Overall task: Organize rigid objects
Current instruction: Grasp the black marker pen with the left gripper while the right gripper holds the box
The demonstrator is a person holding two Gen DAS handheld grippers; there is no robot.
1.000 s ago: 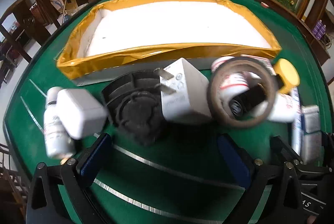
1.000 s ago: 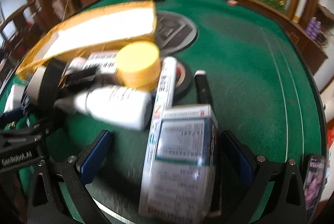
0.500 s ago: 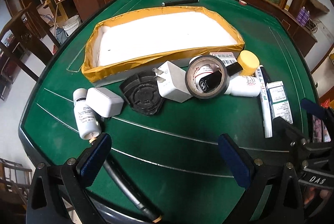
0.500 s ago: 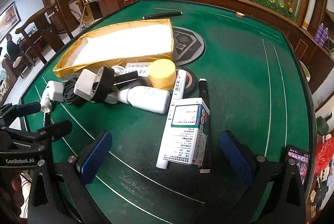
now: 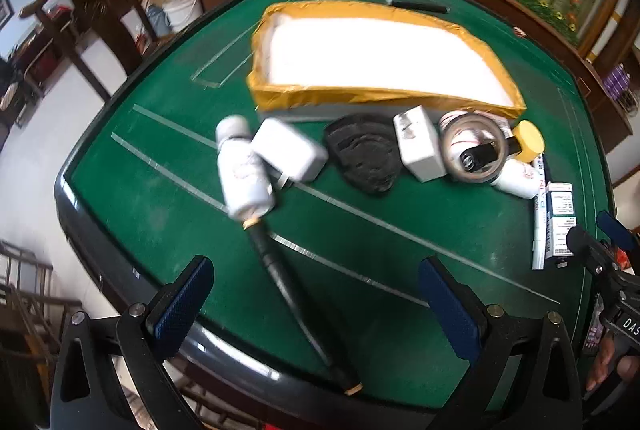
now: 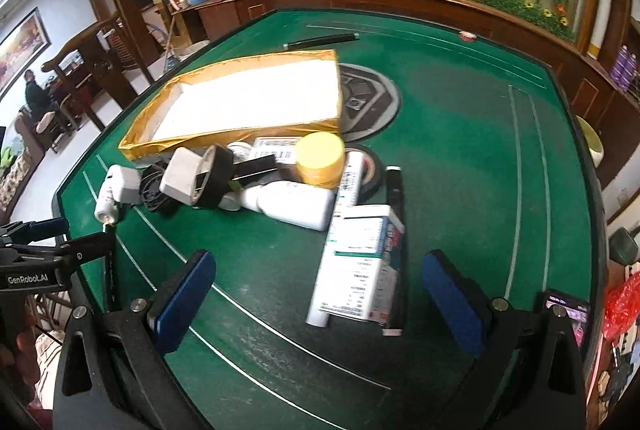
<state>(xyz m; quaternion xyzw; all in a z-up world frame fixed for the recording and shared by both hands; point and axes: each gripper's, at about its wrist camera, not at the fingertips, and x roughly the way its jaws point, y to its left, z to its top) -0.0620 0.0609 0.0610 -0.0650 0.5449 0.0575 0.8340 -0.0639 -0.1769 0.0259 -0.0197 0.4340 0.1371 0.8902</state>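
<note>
Clutter row (image 5: pixel 424 149) lies mid-frame before gold-rimmed tray (image 5: pixel 280 97). Black pen (image 5: pixel 288 290) points lengthwise into left tool (image 5: pixel 316 294), nearest. Both tools gape empty; right tool (image 6: pixel 320 294).

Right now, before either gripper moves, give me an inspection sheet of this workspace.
Surface: green felt table with white lines.
Job's things: gold-edged white tray, nothing seen inside; before it lie a white plastic bottle, white square charger, black ribbed disc, white plug adapter, brown tape roll, yellow-capped jar, white-and-teal carton.
Clutter: black rod over the near edge.
Grippers: left gripper and right gripper open, holding nothing.
Cables: nothing seen.
Surroundings: wooden furniture, flower planter; seated person far left.
</note>
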